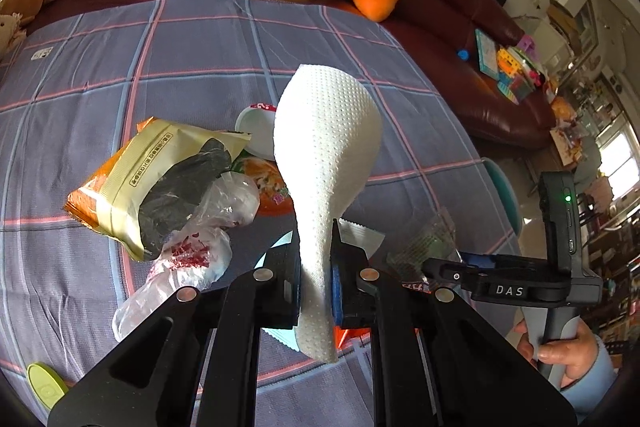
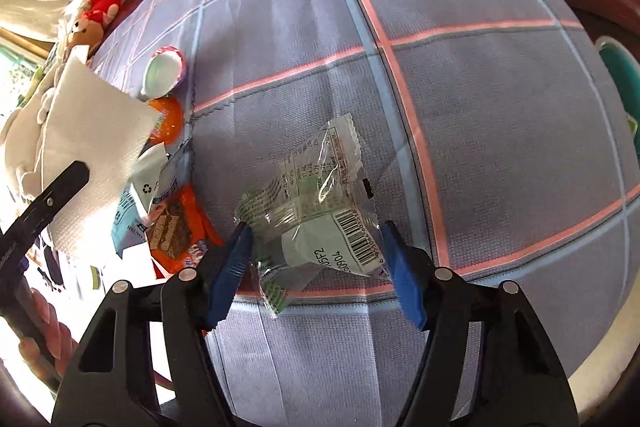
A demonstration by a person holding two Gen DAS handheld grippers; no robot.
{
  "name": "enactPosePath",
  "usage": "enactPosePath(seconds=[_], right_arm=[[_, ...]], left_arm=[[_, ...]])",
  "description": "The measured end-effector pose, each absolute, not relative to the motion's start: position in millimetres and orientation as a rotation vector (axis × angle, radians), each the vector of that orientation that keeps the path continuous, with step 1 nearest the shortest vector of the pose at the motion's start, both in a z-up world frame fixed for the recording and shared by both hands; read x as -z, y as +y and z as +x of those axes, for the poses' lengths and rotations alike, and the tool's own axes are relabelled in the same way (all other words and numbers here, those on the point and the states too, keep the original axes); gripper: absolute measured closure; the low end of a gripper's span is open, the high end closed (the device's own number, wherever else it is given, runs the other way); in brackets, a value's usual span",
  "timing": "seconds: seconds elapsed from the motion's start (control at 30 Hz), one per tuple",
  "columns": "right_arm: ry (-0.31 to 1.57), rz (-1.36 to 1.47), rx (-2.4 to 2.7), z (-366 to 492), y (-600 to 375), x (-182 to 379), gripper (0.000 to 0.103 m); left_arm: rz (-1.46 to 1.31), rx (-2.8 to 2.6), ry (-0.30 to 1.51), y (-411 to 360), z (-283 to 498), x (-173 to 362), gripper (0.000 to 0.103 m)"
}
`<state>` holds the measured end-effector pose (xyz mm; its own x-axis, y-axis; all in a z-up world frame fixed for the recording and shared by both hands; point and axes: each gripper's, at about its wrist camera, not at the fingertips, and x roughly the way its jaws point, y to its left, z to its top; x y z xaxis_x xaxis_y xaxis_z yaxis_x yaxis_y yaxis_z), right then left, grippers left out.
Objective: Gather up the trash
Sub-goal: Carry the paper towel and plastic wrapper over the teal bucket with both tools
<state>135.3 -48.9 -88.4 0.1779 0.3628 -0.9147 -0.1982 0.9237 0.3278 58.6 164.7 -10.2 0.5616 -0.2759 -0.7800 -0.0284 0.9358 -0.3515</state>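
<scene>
My left gripper [image 1: 316, 259] pinched a white paper towel [image 1: 326, 131], held above the plaid tablecloth [image 1: 100, 67]. My right gripper [image 2: 316, 251] stood spread around a clear plastic wrapper [image 2: 320, 203] lying at twelve o'clock. I judged the slick film might slip out as the jaws closed.

Plaid-clothed table [image 2: 460, 107]: clear wrapper [image 2: 320, 195], snack bag [image 1: 132, 179], plastic bags [image 1: 192, 259], lid [image 1: 256, 131].

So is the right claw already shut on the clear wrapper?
No. The right claw is open, its blue pads either side of the clear wrapper on the tablecloth.
</scene>
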Motion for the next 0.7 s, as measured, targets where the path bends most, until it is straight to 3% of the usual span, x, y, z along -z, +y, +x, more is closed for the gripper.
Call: enactPosePath(seconds=[0.33,0.7], right_arm=[[1.223,0.152,-0.328,136.9,-87.1,52.5,0.040],[1.151,0.191,-0.219,145.4,-174.5,28.2,0.040]], left_arm=[[-0.316,0.180,0.941,141.6,66.3,-6.9,0.091],[-0.248,0.277,0.966,64.4,98.0,-9.6,0.091]])
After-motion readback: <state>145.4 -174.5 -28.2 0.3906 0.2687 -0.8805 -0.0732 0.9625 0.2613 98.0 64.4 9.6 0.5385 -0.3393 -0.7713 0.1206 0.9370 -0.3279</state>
